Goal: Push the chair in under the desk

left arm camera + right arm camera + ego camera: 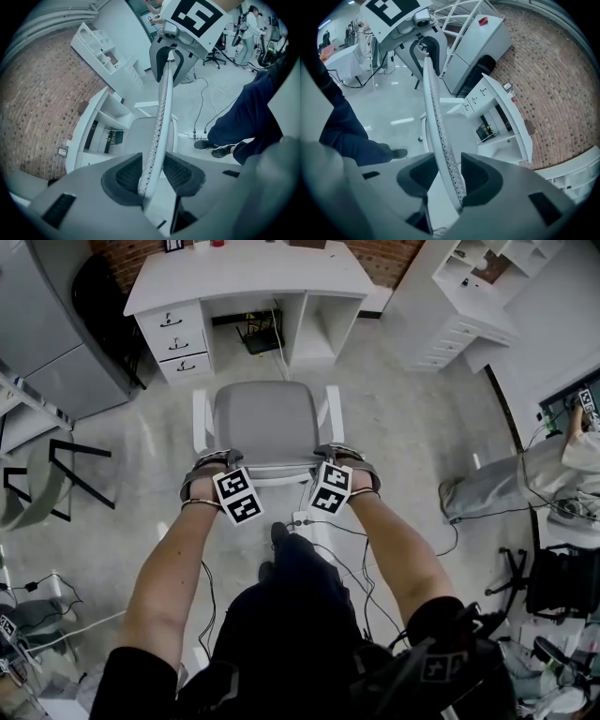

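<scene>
Desk (248, 277) rear beyond top edge

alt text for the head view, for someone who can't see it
Seen from above, the left gripper and right gripper are closed on the backrest top of a grey chair. It faces a white desk just ahead, not yet under it.

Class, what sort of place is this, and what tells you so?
Probably an office-style workroom or lab: a white desk with drawers, a grey-seated white chair facing it, and white shelving beside the brick wall.

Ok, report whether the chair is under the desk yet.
Out: the chair stands short of the desk, floor showing between them.
</scene>
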